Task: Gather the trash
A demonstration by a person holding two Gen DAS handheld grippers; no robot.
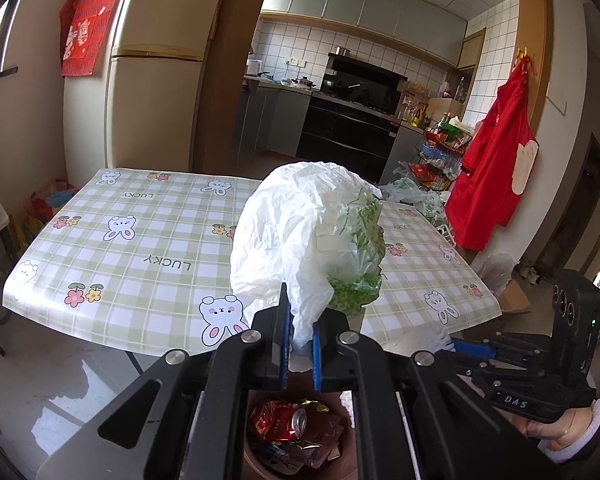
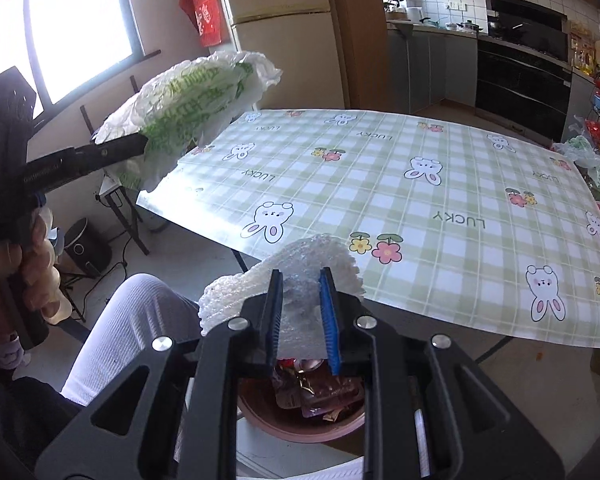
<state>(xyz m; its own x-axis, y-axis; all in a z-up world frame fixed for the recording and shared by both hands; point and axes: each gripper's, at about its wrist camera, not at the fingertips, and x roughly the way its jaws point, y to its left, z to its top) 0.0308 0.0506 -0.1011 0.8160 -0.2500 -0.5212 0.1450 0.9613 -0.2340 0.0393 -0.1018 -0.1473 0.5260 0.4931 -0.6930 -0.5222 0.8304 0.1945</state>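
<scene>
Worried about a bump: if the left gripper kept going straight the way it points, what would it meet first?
Beyond the plastic bag that the left gripper already clamps, probably the checked tablecloth on the table, though depth is unclear; it may pass just above it.

The checked tablecloth [image 2: 440, 184] lies bare, open to passage across its whole top. Below its near edge, the pink bin [image 2: 268, 420] is crowded with cans and wrappers [image 1: 288, 424].

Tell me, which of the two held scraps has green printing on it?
The crumpled plastic bag in the left gripper. The bubble wrap in the right gripper is plain white and bumpy.
</scene>
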